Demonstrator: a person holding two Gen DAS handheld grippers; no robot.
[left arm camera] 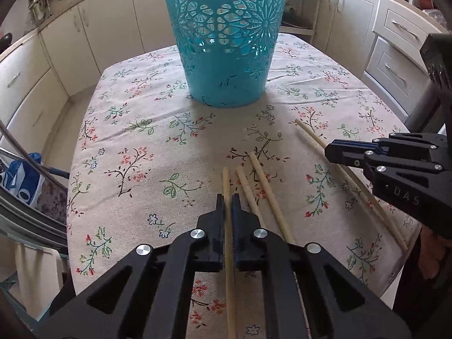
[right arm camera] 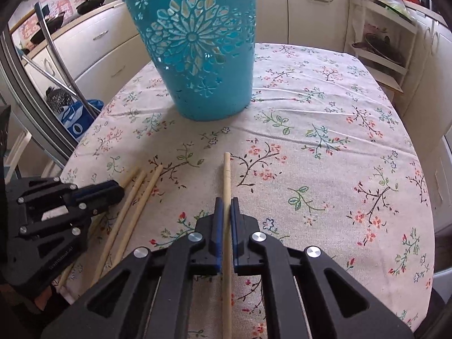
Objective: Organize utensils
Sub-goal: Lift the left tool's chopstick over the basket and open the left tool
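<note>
Between the blue pads of my left gripper [left arm camera: 228, 197] runs one pale chopstick [left arm camera: 226, 180], the jaws drawn in close on both of its sides so that I judge it gripped; its long axis lies straight along my fingers, tip pointing ahead toward the turquoise cut-out basket [left arm camera: 226, 42] standing upright farther back on the floral tablecloth [left arm camera: 135, 141]. My right gripper [right arm camera: 224, 200] stands the same way, jaws nearly together around a second chopstick [right arm camera: 226, 175] that also points forward along the fingers, with the basket ahead and a little to its left. Two loose chopsticks [left arm camera: 262, 186] lie on the cloth just right of my left fingers, fanned slightly and roughly parallel to the one I hold. Whether either held stick is lifted clear of the cloth I cannot tell. Both sticks are low and near level while the basket's mouth is high, its rim above the top of the left wrist view, so I judge the coming move turns on raising each stick and tipping it until its axis can pass down through the opening. My left gripper faces the basket more squarely; neither looks plainly nearer.
</note>
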